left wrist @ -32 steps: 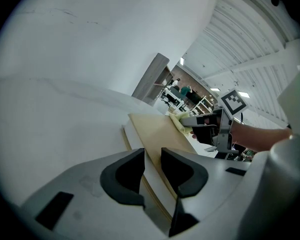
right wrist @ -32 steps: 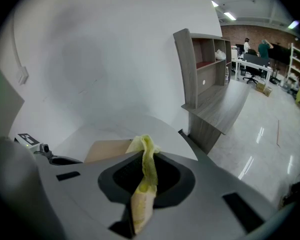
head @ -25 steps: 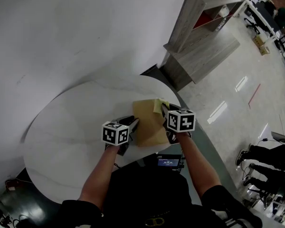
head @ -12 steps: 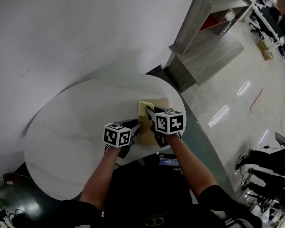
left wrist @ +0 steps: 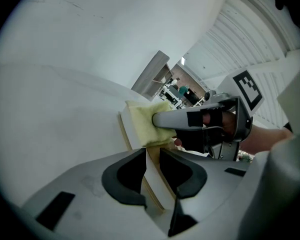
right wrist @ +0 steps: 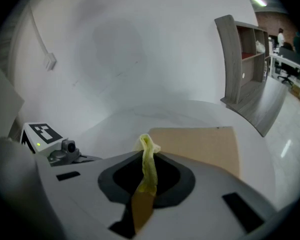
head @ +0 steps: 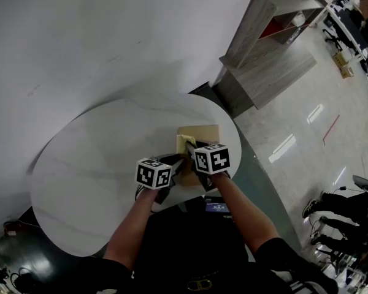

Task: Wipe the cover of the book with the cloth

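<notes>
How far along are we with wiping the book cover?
Done: the right hand-held gripper is clamped on the yellow cloth, which rests on the cover of the tan book. In hand: the left hand-held gripper, its jaws having just closed further, pinches the book's near edge to steady it. Left: the frames don't show how much is wiped; the bare cover beside the cloth probably needs passes.
</notes>
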`<state>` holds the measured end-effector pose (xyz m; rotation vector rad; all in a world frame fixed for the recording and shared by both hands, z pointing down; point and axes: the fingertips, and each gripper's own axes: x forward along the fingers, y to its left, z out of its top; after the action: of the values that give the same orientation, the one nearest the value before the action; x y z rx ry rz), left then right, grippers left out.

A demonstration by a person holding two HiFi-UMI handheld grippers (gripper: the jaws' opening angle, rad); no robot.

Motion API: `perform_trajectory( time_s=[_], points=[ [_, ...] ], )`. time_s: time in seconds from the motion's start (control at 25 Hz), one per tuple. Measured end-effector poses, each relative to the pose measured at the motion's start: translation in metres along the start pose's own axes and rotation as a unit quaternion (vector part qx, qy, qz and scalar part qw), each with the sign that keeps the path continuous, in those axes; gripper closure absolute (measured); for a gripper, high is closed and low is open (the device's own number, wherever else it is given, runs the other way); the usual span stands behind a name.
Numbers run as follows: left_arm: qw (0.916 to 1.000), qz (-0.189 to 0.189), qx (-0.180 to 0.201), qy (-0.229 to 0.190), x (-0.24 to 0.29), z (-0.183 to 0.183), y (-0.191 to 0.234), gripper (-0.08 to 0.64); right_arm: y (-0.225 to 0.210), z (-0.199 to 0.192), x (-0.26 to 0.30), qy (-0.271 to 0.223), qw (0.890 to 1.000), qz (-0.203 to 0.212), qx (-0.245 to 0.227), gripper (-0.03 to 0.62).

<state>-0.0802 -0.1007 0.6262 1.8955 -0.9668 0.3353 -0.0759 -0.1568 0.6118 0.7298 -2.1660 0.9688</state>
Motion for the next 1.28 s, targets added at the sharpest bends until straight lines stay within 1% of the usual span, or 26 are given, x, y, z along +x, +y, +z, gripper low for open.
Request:
perform_trajectory(
  time_s=[0.2,0.36,0.8,1.28],
  points=[
    [1.0000,0.001,0.007,0.001,0.001,0.000,0.000,0.474,-0.004,-0.003,-0.001,0.006,1.000,-0.016,-0.021,0.505],
    [1.0000,0.001,0.008,0.003,0.001,-0.001,0.000,0.472,-0.013,-0.004,-0.006,0.002,0.999,-0.027,-0.021,0.505],
    [0.9999,0.001,0.012,0.009,0.001,0.000,0.002,0.472,-0.055,-0.006,-0.034,-0.013,0.998,-0.063,0.010,0.505],
    [0.9998,0.004,0.016,0.010,0.001,0.001,0.003,0.472,-0.103,-0.016,-0.068,-0.034,0.992,-0.104,0.059,0.505]
  ],
)
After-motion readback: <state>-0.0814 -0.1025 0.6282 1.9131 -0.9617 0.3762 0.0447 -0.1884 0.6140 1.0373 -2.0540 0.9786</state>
